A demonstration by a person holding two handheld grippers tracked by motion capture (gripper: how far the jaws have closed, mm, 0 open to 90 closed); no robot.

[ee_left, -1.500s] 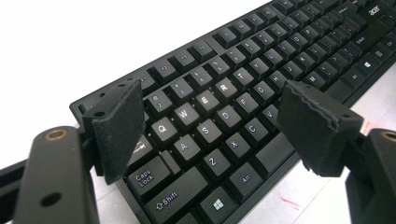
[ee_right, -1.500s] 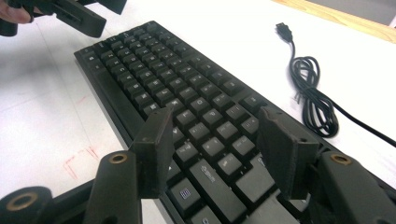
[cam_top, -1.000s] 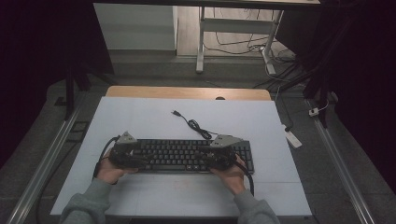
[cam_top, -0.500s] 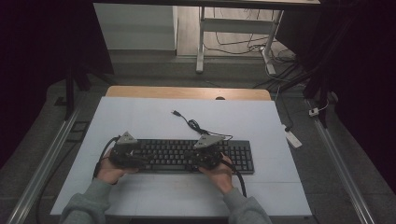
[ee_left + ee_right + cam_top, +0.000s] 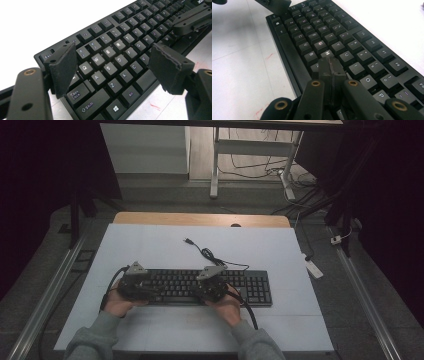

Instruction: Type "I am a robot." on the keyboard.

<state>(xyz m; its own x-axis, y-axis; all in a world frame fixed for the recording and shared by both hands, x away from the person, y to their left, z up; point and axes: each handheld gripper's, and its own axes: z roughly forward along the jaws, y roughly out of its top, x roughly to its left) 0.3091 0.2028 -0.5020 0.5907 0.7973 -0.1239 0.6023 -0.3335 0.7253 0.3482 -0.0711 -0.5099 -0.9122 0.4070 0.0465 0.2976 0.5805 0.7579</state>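
- Right tool (image 5: 330,72) has its black jaws pressed together with nothing between them, tips down on the keyboard (image 5: 210,285) around the J key, beside H.
- Left tool (image 5: 120,67) is spread wide over the keyboard's left end, with Q, W, A, S and Z between its foam-faced pads (image 5: 63,67); the pads grip nothing.
- Key legends read clearly: Esc, Caps Lock, Shift, Alt and a Windows logo.
- Keyboard is black, matte plastic, full-size, lying flat near the front edge of the pale table (image 5: 150,245).
- Its thin black cable (image 5: 210,254) curls away from the far edge.
- Printed mark at the keyboard's top corner is cut off and unreadable.
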